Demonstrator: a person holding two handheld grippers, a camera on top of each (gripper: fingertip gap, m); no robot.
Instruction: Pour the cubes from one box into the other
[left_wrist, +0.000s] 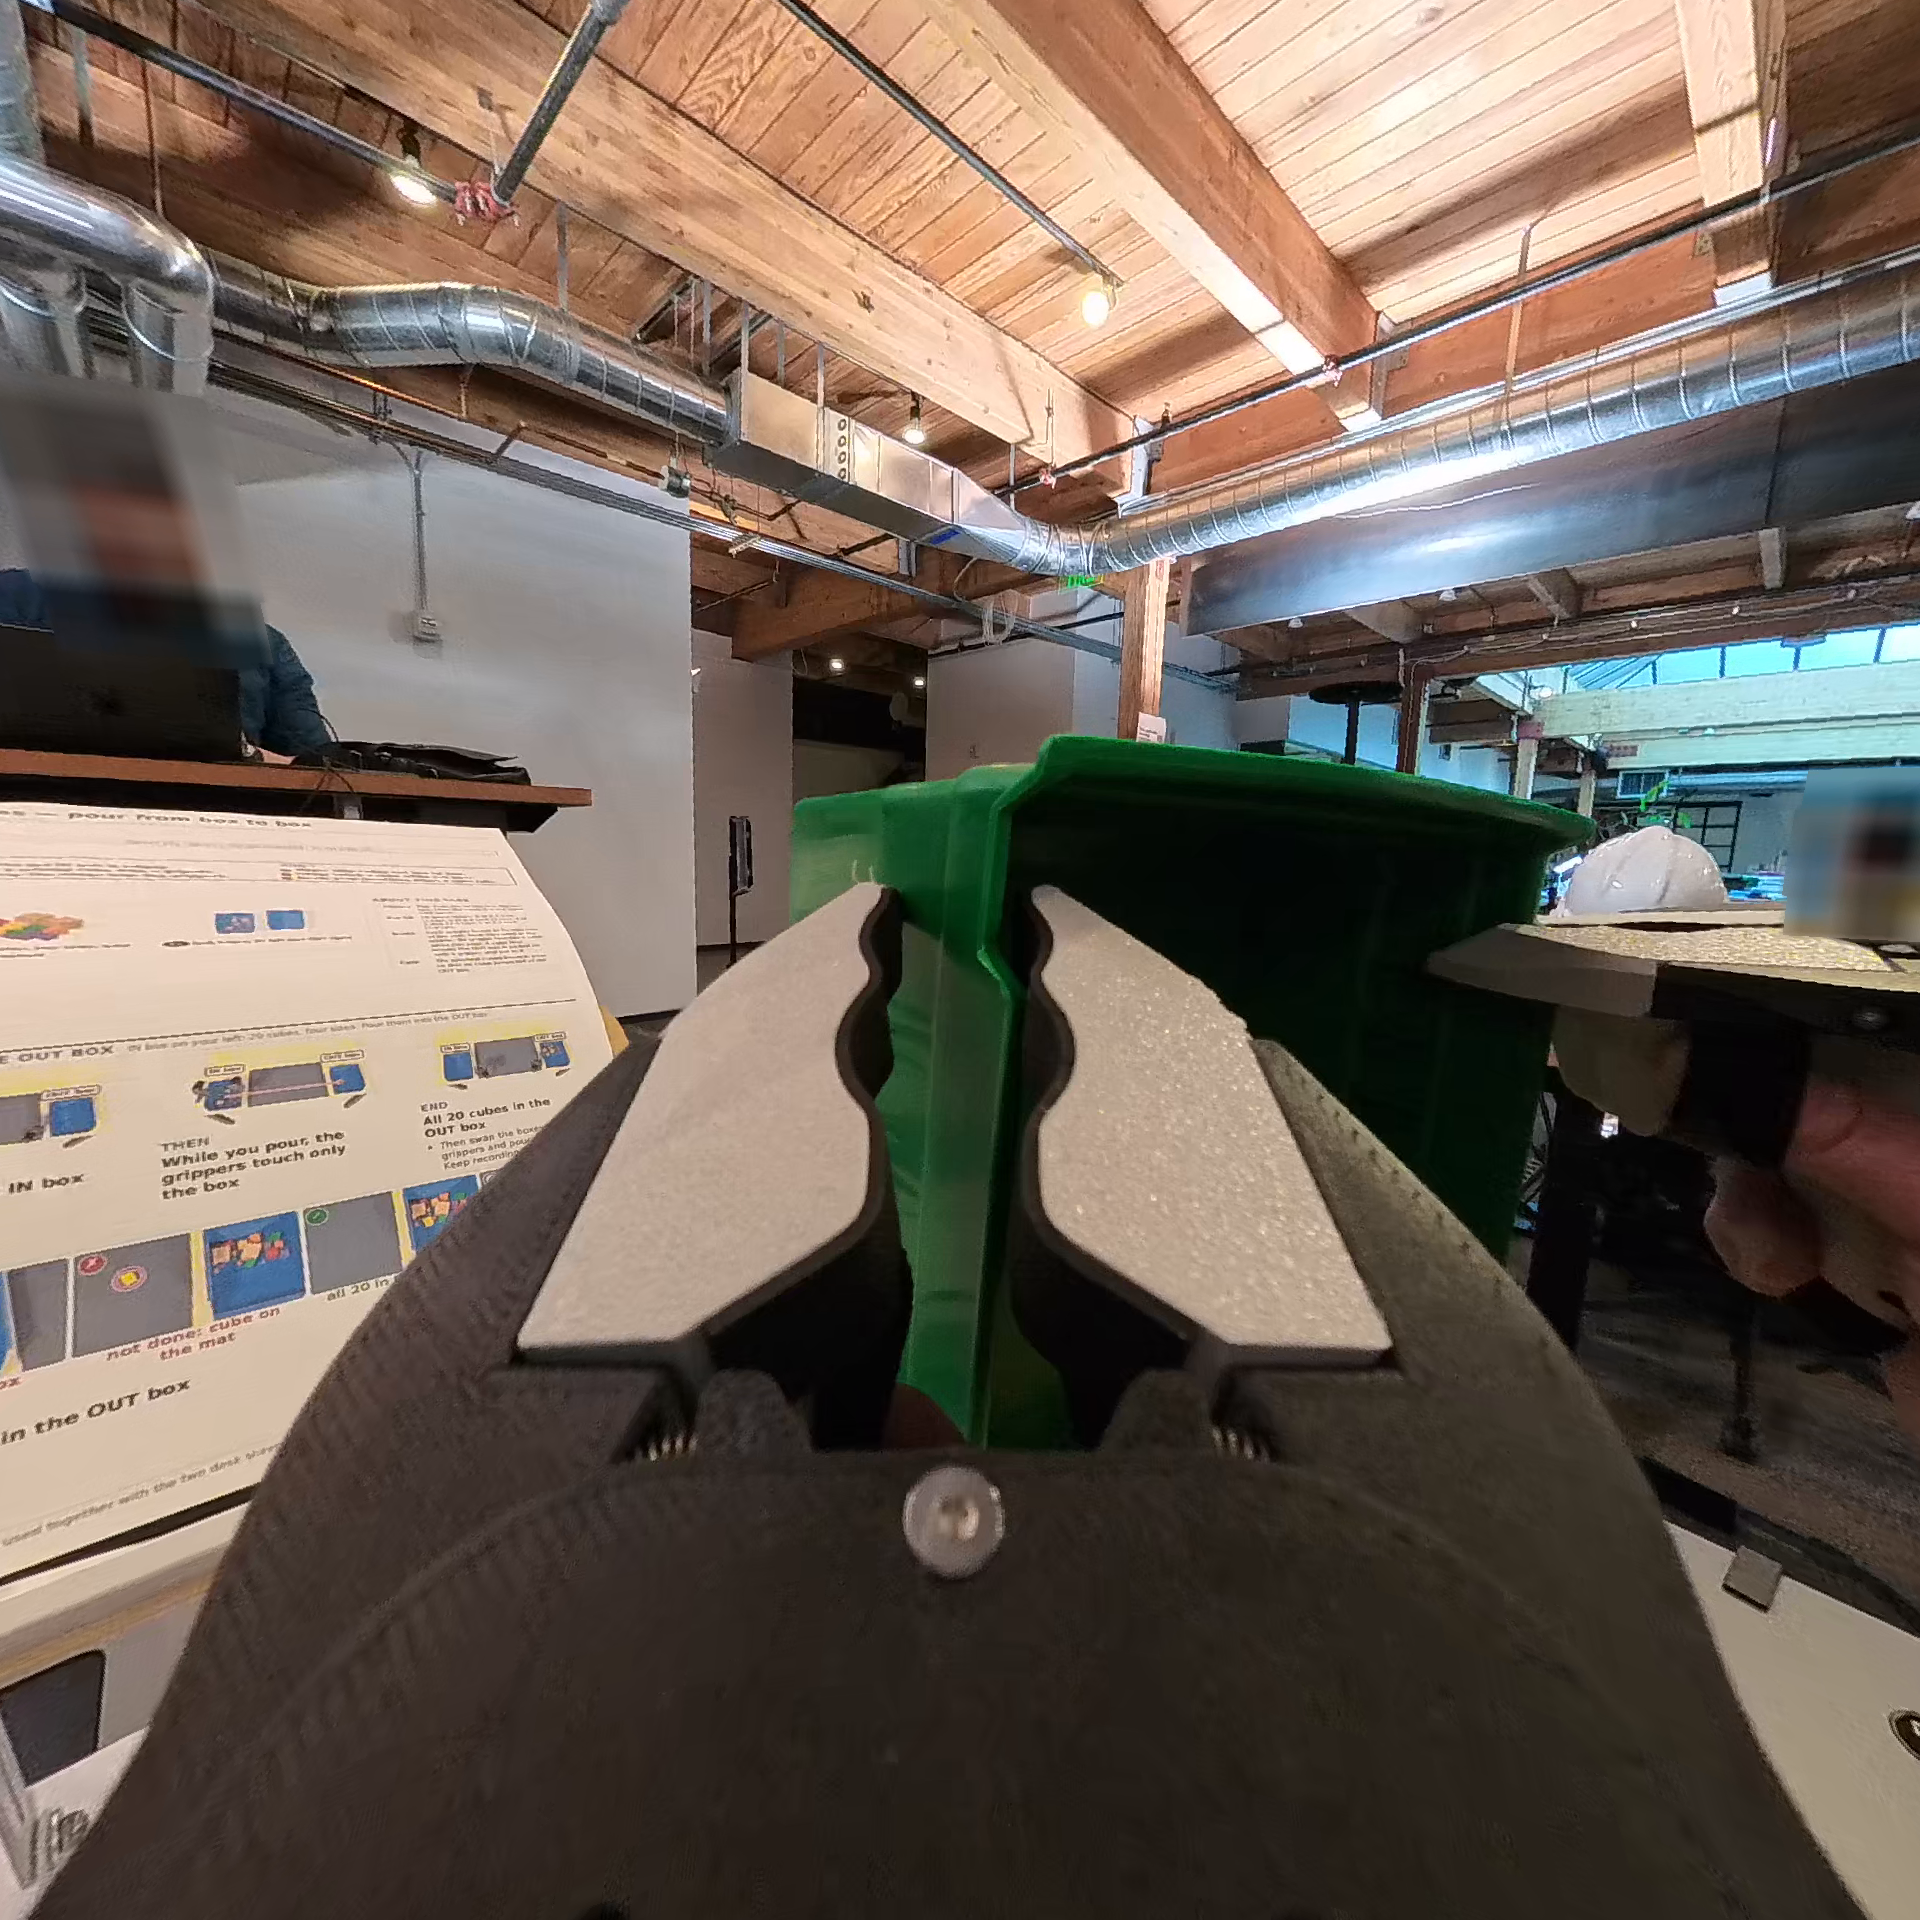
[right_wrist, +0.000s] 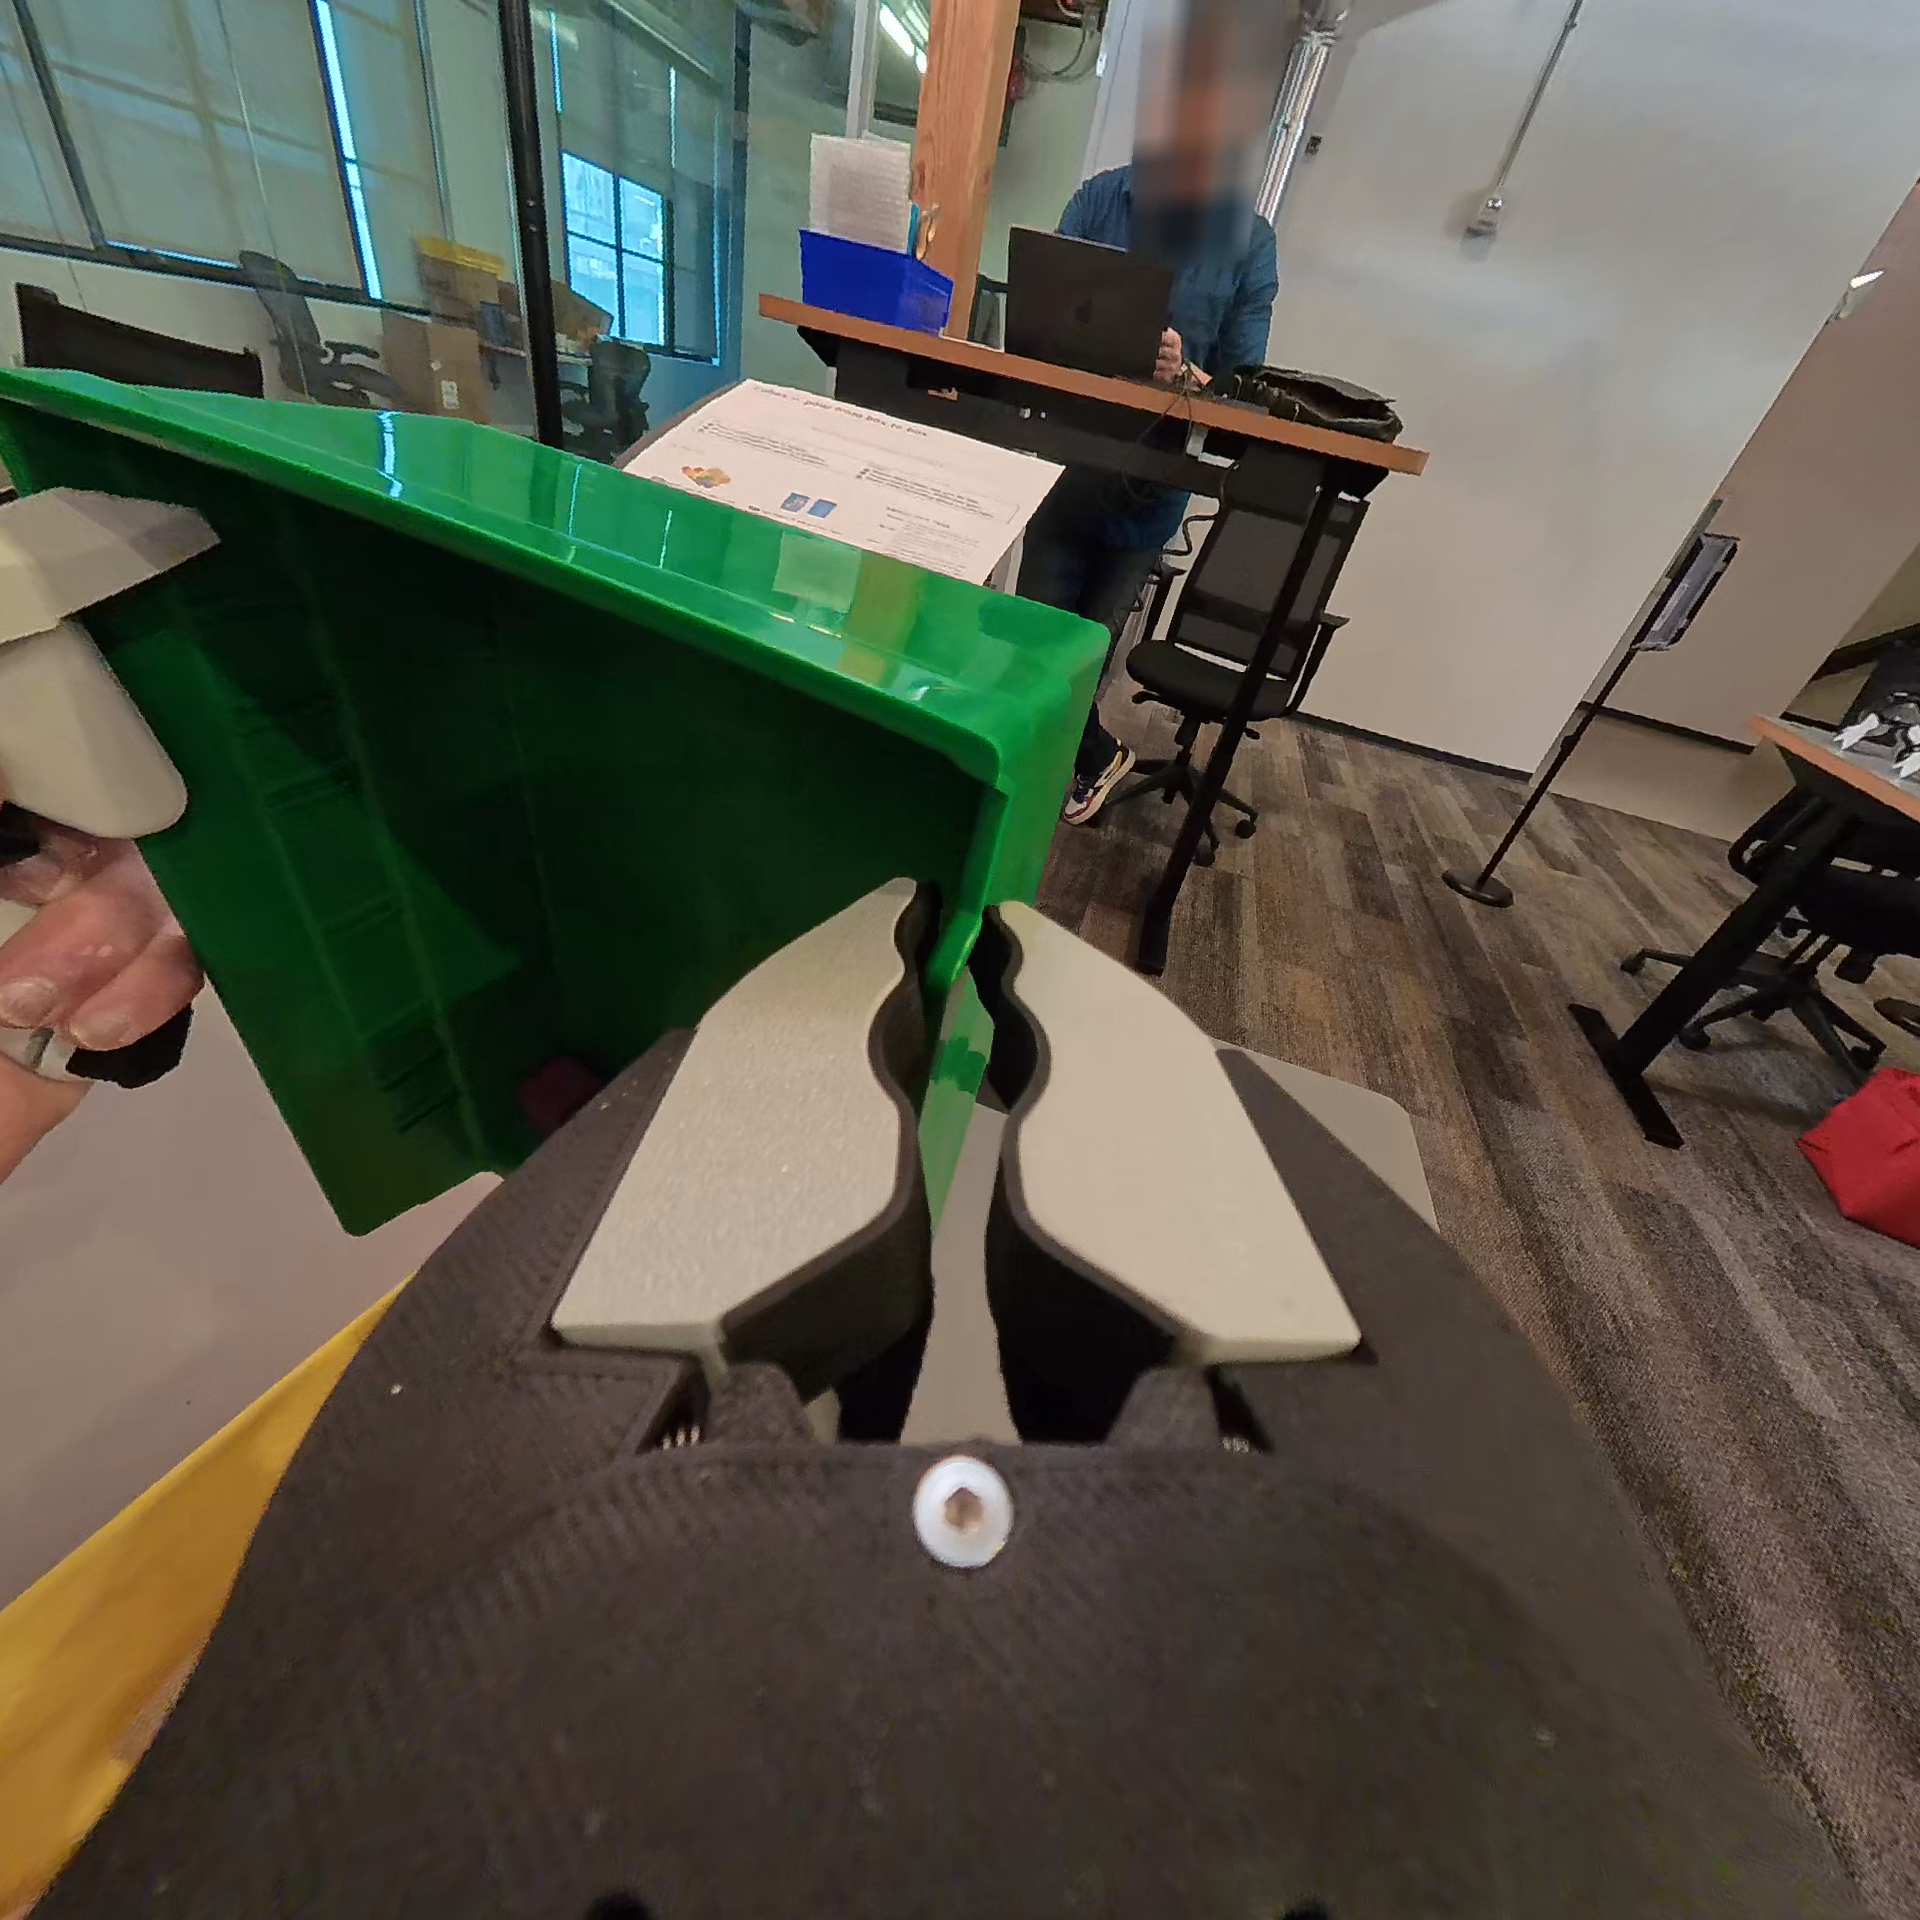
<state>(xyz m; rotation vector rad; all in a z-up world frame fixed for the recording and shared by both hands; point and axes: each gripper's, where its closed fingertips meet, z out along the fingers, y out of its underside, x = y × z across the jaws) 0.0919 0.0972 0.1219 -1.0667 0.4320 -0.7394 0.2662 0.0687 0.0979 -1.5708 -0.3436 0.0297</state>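
A green plastic box (left_wrist: 1247, 935) is held in the air, tilted steeply, by both grippers. My left gripper (left_wrist: 956, 904) is shut on one side wall of the box. My right gripper (right_wrist: 956, 904) is shut on the opposite wall of the same green box (right_wrist: 571, 779). In the right wrist view I look into the box; a dark red cube (right_wrist: 556, 1091) lies at its low corner. The other gripper's handle (right_wrist: 73, 644) and the hand on it show at the left. In the left wrist view the other gripper (left_wrist: 1662, 966) shows at the right. The second box is not in view.
A printed instruction sheet (left_wrist: 260, 1091) stands at the left, also showing in the right wrist view (right_wrist: 852, 488). A person stands at a desk (right_wrist: 1091, 384) with a laptop and a blue bin (right_wrist: 873, 275). Office chairs (right_wrist: 1226, 644), a white helmet (left_wrist: 1642, 873), and a yellow surface (right_wrist: 125, 1558) are around.
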